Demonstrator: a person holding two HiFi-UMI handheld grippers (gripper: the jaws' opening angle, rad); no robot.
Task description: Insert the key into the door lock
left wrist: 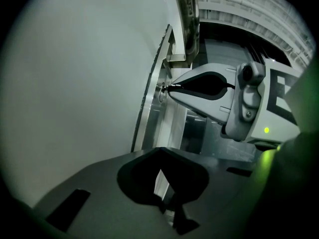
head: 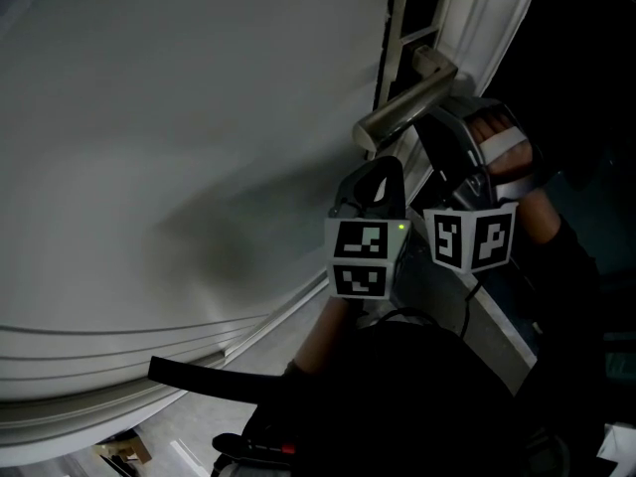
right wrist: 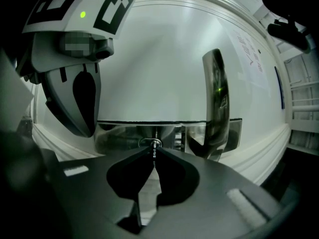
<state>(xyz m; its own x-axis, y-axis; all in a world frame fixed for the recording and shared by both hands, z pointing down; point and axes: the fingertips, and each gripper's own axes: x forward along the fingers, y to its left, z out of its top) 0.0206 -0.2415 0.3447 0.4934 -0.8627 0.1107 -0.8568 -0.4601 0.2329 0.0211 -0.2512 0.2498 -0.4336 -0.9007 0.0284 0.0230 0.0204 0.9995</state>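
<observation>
Right gripper [right wrist: 154,148] pinching key [right wrist: 154,152], tip at door lock [right wrist: 149,142] (beside lever handle [right wrist: 215,103]), left gripper [left wrist: 160,151] jaws together.

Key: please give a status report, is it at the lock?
Right tongs shut on key, tip at lock. Left tongs shut, empty. Nothing in the way.

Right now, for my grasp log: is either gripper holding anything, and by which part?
The right gripper pinches the key by its rear part, its tip at the lock; the left gripper is shut on nothing.
</observation>
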